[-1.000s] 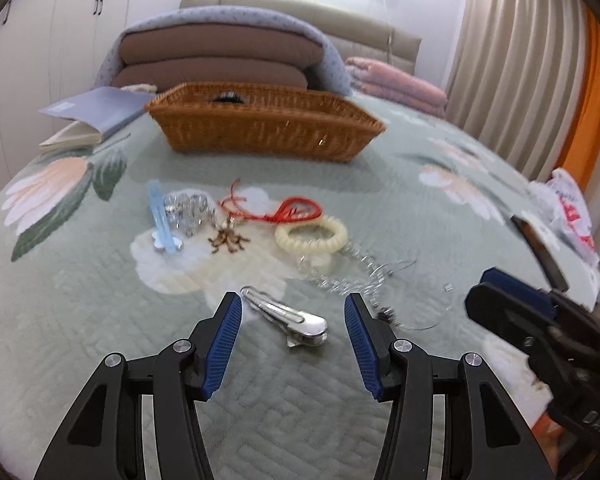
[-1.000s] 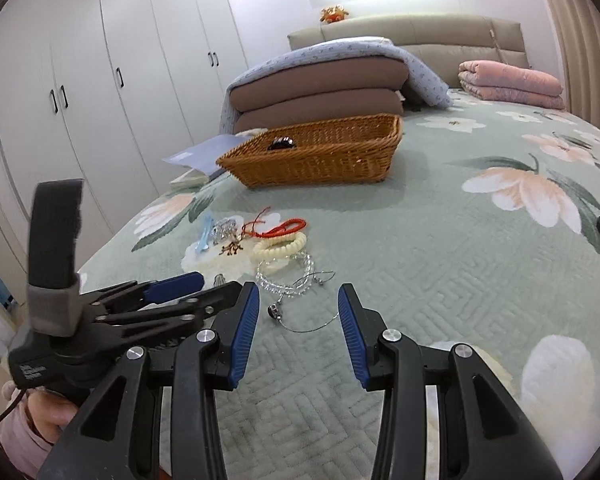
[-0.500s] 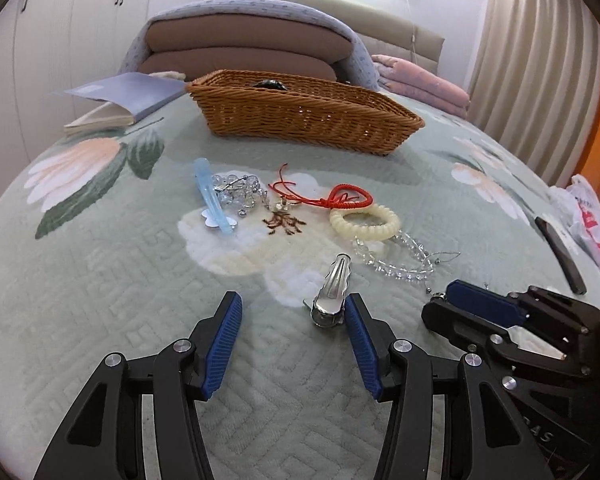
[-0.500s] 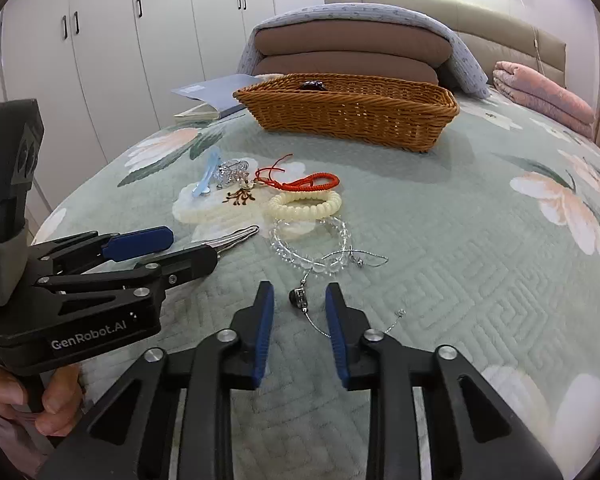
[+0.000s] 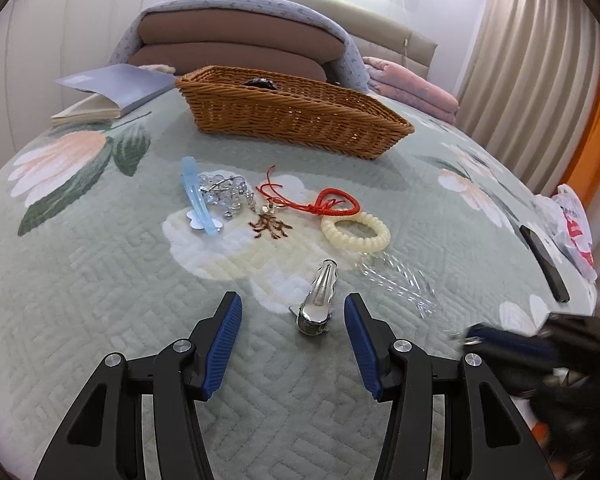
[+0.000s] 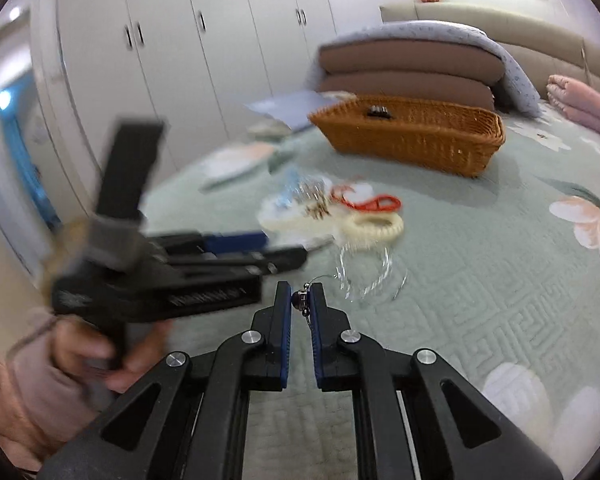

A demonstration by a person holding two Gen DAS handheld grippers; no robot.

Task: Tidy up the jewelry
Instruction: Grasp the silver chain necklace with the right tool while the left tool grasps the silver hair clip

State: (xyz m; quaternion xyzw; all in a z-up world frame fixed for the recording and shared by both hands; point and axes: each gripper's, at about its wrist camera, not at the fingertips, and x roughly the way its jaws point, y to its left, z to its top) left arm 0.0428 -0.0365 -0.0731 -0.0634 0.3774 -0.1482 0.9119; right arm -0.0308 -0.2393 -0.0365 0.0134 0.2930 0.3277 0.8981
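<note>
The right gripper (image 6: 301, 300) is closed on the dark-beaded clasp of a clear crystal-bead necklace (image 6: 364, 268) trailing on the quilt — a snag on the cream spiral bracelet (image 6: 374, 227) is possible. The left gripper (image 5: 292, 320) is held wide open around a silver metal hair clip (image 5: 319, 300), untouched.

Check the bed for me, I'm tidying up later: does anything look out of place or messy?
Yes. The jewelry lies loose on the quilt rather than in the wicker basket: blue hair clip, red cord, cream bracelet, silver hair clip. The book lies splayed open, face down.
</note>
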